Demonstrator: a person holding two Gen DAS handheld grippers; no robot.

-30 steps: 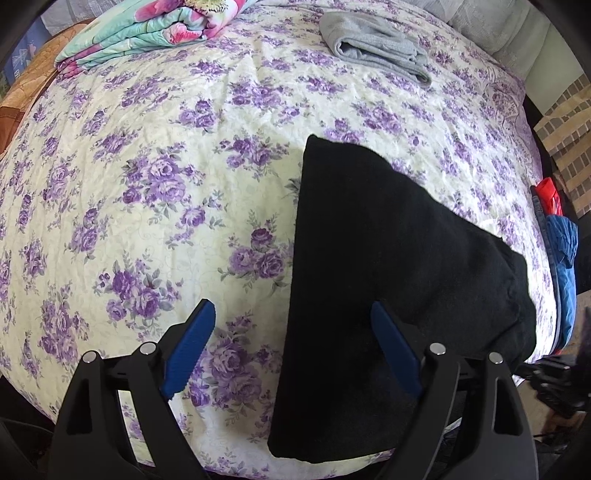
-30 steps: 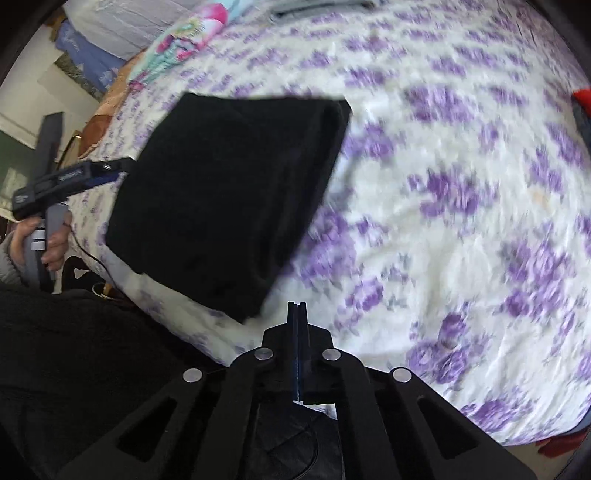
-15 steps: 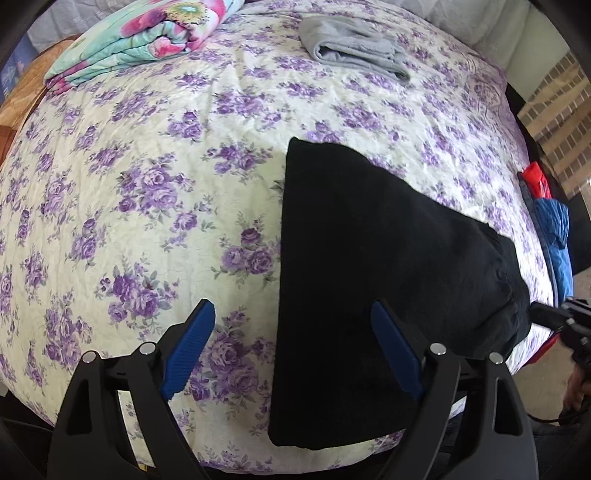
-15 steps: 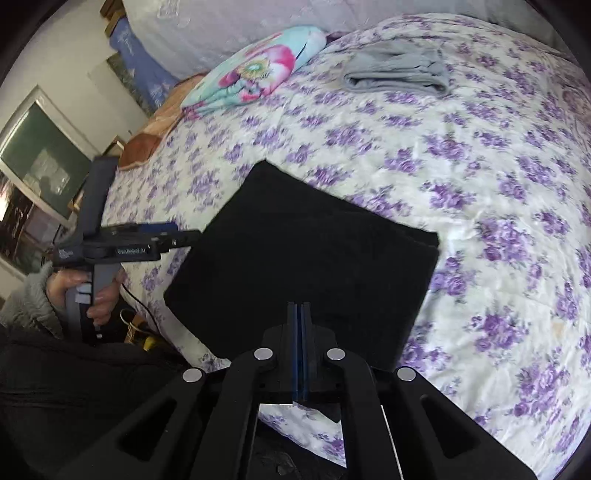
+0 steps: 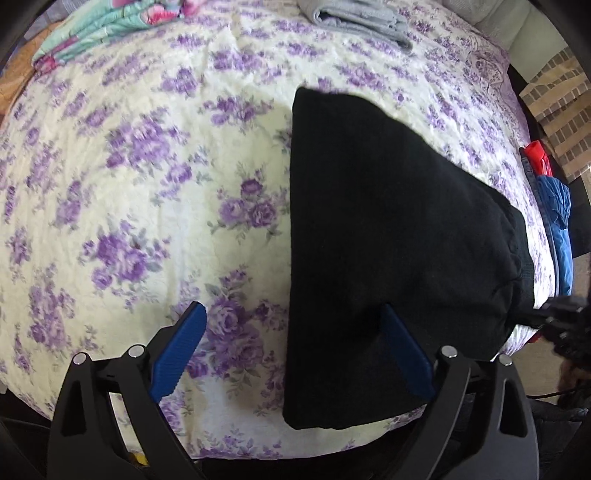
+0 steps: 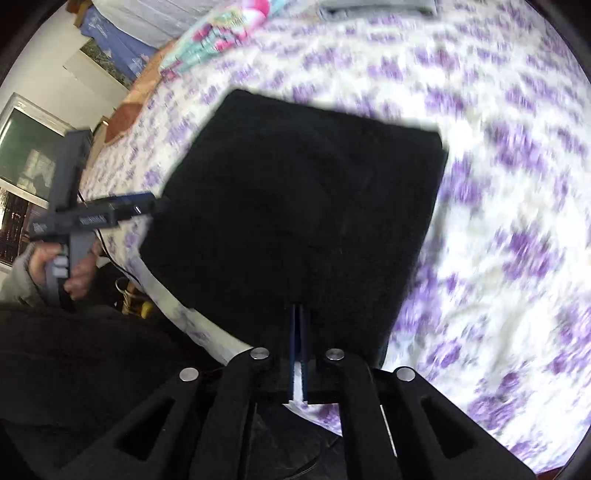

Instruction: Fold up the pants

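- Left wrist view: your left gripper is spread wide, holding nothing. Its right pad hangs over the near part of the pants; left pad is over bare bedspread.
- Pants lie flat, folded into a compact black slab at the near edge of the bedspread. Long axis runs from that edge away toward the grey folded garment.
- Right end of the pants looks ribbed, likely the waistband; too dark to confirm.
- Right wrist view: your right gripper has pads pressed together at the pants' near edge. Blur and black-on-black: can't tell if fabric is pinched.
- Left gripper sits at the pants' left side here.
- Handling: soft, limp, light, stacked layers will slide. Pinch all layers at a corner, not the middle.
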